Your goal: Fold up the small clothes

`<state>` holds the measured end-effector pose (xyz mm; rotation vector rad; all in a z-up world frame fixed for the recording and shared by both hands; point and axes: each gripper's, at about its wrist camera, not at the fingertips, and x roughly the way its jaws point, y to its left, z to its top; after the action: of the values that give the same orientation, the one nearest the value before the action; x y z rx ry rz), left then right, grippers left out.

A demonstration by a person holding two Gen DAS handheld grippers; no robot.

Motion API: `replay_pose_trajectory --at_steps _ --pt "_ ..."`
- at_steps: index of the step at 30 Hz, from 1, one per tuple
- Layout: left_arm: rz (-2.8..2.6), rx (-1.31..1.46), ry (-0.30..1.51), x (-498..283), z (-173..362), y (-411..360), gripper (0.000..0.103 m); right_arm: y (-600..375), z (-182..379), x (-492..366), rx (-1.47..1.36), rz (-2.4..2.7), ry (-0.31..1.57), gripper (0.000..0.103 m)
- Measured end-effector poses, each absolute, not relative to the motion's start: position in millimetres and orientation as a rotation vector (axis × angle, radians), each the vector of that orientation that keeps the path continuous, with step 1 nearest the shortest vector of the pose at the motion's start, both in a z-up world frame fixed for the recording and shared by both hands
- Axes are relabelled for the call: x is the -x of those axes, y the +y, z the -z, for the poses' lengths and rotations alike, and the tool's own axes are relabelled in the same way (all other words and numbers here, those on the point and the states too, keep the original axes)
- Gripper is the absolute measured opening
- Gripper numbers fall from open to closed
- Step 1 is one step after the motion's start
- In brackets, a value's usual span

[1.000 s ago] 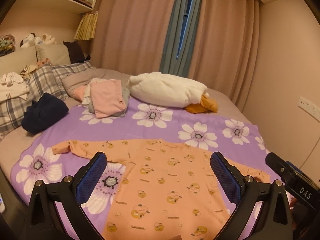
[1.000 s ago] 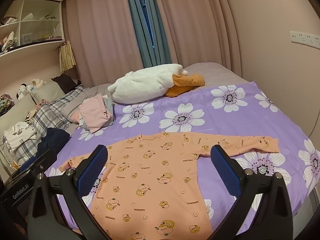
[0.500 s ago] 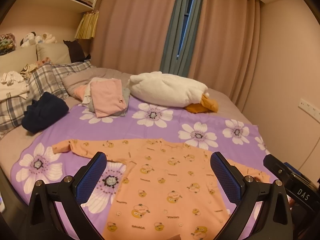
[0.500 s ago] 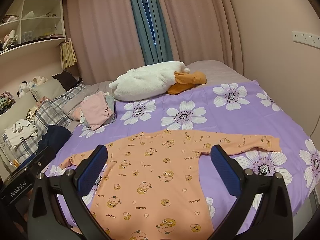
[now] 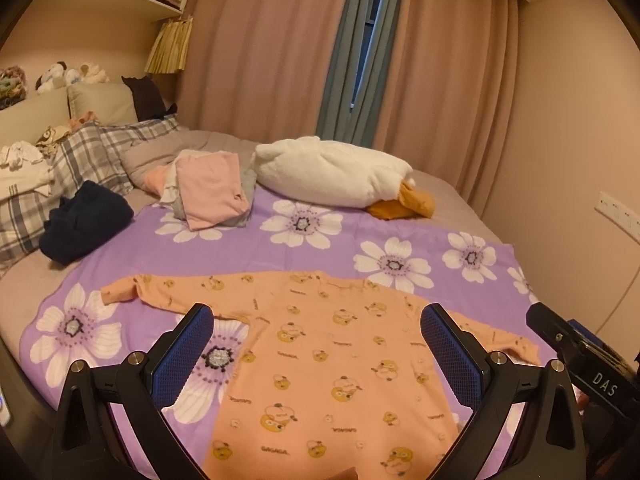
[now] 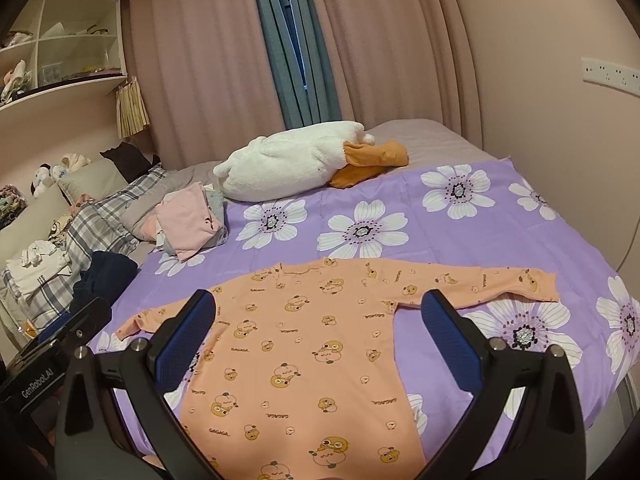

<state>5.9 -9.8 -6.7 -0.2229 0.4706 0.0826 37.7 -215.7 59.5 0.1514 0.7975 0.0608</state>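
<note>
An orange long-sleeved baby garment [image 5: 320,344] with a duck print lies flat on the purple flowered sheet [image 5: 224,248], both sleeves spread out. It also shows in the right wrist view [image 6: 308,340]. My left gripper [image 5: 316,332] is open and empty, held above the garment's body. My right gripper [image 6: 316,320] is open and empty, also above the garment. The right sleeve [image 6: 492,280] stretches to the right; the left sleeve [image 5: 132,286] ends near the sheet's left side.
A pile of pink and grey clothes [image 5: 208,188], a dark navy garment [image 5: 84,220], a white and orange plush pillow [image 5: 332,172] and plaid pillows [image 5: 80,156] lie at the back of the bed. A wall [image 6: 580,128] stands at the right.
Both grippers have shifted slightly over the garment; the view has drifted a little. The garment lies as before and both grippers stay open.
</note>
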Motion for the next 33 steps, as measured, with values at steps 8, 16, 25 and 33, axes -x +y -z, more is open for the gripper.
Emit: replay_pose_trajectory --at_steps 8,16,25,33 --pt "-0.081 0.227 0.476 -8.6 6.1 -10.6 0.102 -216.5 -58.7 -39.6 -0.158 -0.07 0.809 0.103" --pt "-0.085 0.228 0.479 -8.6 6.2 -9.8 0.102 -218.0 -58.4 -39.1 -0.162 -0.067 0.811 0.103" --pt "-0.084 0.228 0.479 -8.9 6.0 -9.9 0.102 -221.0 -58.4 -39.2 -0.173 -0.057 0.815 0.103" --pt "-0.089 0.228 0.481 -9.4 5.6 -11.3 0.102 -221.8 -59.1 -38.9 -0.17 -0.054 0.815 0.103"
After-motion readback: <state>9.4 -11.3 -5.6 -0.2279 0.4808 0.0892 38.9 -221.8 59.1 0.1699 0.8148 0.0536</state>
